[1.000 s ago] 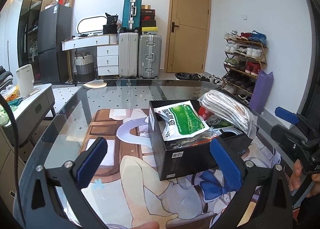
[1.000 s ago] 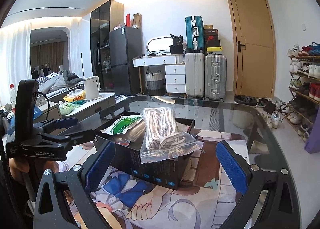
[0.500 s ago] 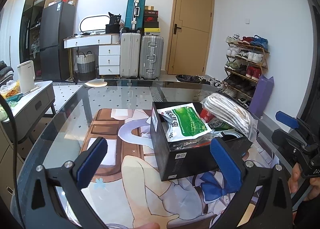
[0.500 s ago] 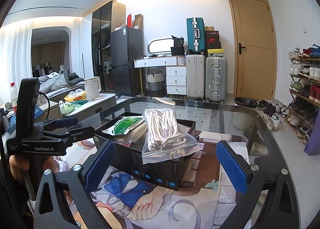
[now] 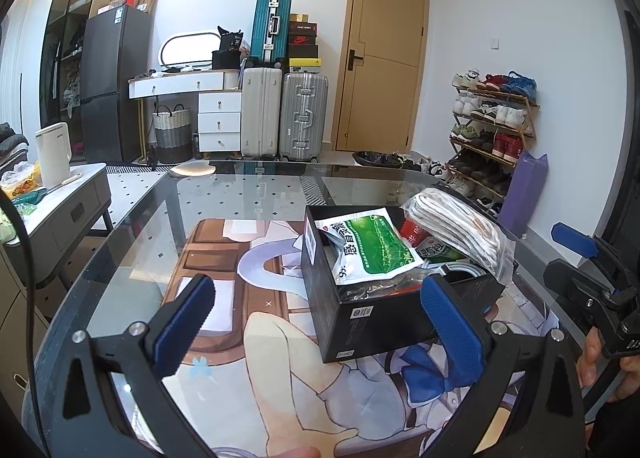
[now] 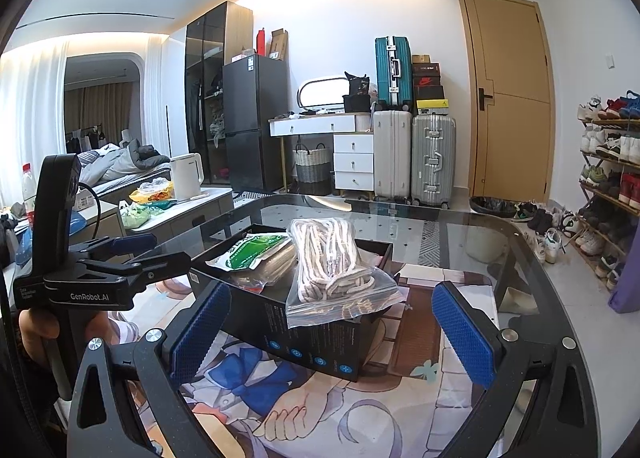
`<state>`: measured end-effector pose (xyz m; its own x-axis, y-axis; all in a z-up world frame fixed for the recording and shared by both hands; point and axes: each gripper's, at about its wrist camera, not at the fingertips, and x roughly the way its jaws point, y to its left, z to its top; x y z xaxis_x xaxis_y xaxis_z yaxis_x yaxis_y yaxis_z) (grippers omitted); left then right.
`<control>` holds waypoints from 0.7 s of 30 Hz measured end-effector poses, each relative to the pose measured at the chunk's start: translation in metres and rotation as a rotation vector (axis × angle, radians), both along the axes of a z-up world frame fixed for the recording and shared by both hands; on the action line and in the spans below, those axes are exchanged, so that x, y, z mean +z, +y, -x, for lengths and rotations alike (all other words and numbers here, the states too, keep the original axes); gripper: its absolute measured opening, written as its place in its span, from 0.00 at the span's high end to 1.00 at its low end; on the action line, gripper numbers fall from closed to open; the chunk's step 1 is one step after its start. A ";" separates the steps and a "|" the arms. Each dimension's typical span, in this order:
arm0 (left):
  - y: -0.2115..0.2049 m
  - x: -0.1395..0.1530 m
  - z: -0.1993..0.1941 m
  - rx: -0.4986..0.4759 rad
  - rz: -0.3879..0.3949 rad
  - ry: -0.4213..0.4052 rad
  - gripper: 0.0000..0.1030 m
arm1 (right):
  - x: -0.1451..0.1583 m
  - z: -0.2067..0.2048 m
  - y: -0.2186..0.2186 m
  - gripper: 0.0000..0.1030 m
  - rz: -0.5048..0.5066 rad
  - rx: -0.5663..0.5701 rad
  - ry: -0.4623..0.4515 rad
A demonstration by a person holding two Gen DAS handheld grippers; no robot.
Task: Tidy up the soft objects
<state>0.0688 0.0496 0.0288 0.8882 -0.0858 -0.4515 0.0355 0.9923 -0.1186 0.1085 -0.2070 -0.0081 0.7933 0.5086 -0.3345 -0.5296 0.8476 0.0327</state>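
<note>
A black box (image 5: pixel 384 314) on the glass table (image 5: pixel 248 194) holds a green pouch (image 5: pixel 372 248) and a bagged rope bundle (image 6: pixel 332 258) — both grippers, left (image 5: pixel 316 322) and right (image 6: pixel 332 334), hover wide apart, empty.

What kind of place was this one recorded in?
Most likely a small lived-in flat, near its entrance: a shoe rack full of shoes stands by the door, suitcases stand against the wall, and a bed shows in the room behind.
</note>
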 end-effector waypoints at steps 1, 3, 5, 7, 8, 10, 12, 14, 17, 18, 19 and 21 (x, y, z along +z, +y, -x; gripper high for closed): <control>0.000 0.000 0.000 -0.001 0.000 0.000 0.00 | 0.000 0.000 0.000 0.01 0.000 0.000 0.000; 0.000 0.000 0.000 0.000 -0.002 0.000 0.00 | 0.000 0.000 0.000 0.01 0.001 0.000 -0.001; 0.000 0.000 0.000 0.001 -0.002 -0.001 0.00 | 0.000 0.000 0.000 0.01 -0.002 0.000 -0.001; 0.000 0.001 0.001 0.002 -0.002 -0.003 0.00 | 0.001 0.000 0.001 0.01 -0.002 0.002 -0.002; 0.000 0.001 0.001 0.003 -0.002 -0.003 0.00 | 0.001 0.000 0.001 0.01 -0.002 0.001 -0.002; 0.000 0.001 0.001 0.002 -0.001 -0.003 0.00 | 0.000 0.000 0.001 0.01 -0.003 0.001 -0.002; 0.000 0.001 0.001 0.003 -0.001 -0.005 0.00 | 0.001 0.000 0.001 0.01 -0.004 0.002 -0.003; 0.000 0.001 0.001 0.002 -0.003 -0.004 0.00 | 0.000 -0.001 0.001 0.01 -0.003 0.002 -0.003; 0.000 0.001 0.001 0.002 -0.002 -0.004 0.00 | 0.001 0.000 0.001 0.01 -0.003 0.002 -0.004; 0.000 0.001 0.001 0.002 -0.002 -0.004 0.00 | 0.000 0.000 0.001 0.01 -0.002 0.002 -0.004; 0.000 0.001 0.001 0.003 -0.002 -0.004 0.00 | 0.000 0.000 0.001 0.01 -0.002 0.002 -0.003; 0.000 0.001 0.001 0.002 -0.002 -0.003 0.00 | 0.000 0.000 0.001 0.01 -0.003 0.002 -0.003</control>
<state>0.0680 0.0495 0.0296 0.8899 -0.0832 -0.4486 0.0338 0.9926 -0.1169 0.1082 -0.2064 -0.0077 0.7935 0.5109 -0.3306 -0.5313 0.8466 0.0332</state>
